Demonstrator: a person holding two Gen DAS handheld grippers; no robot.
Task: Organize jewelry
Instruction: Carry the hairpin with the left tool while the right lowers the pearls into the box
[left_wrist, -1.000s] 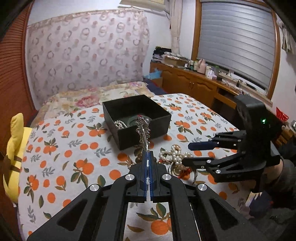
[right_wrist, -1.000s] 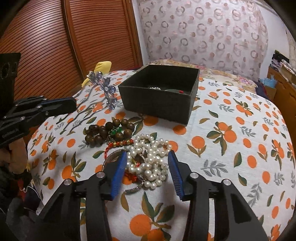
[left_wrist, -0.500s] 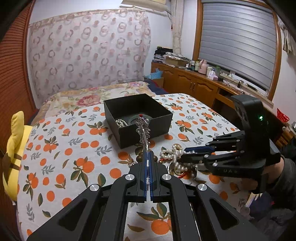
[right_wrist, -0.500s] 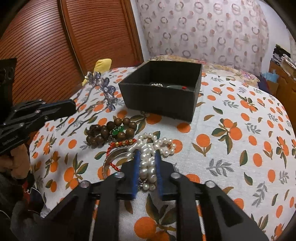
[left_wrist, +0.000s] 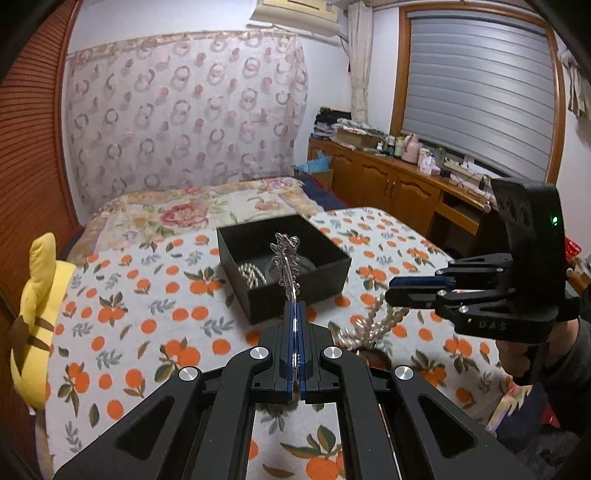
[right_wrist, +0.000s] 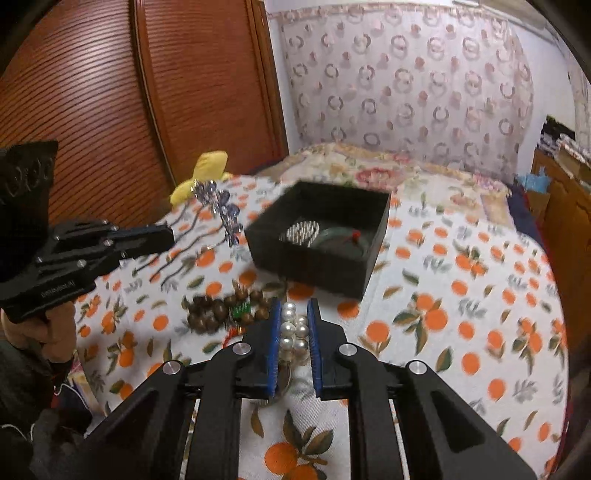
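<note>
With the black box (left_wrist: 284, 269) as landmark: to its left on the orange-print cloth (left_wrist: 155, 306) a yellow plush toy (left_wrist: 33, 314) sits at the bed's edge. The left claw (left_wrist: 294, 325) is pressed fully together on the stem of a silver hair ornament (left_wrist: 286, 258), whose jewelled head stands up in front of the box's near wall; in the right wrist view that ornament (right_wrist: 218, 210) hangs in the air left of the box (right_wrist: 325, 236). Inside the box lie a coil of pearls (right_wrist: 303, 230) and a dark round piece with a red bit. In front of the box, on the cloth, lies a brown wooden bead bracelet (right_wrist: 218, 310). Right of it, the right claw (right_wrist: 294, 332) stands narrow, its blue pads clamped on a pearl necklace (right_wrist: 293, 332); the strands hang from the claw (left_wrist: 397, 291) down to the cloth, below and right of the box.
</note>
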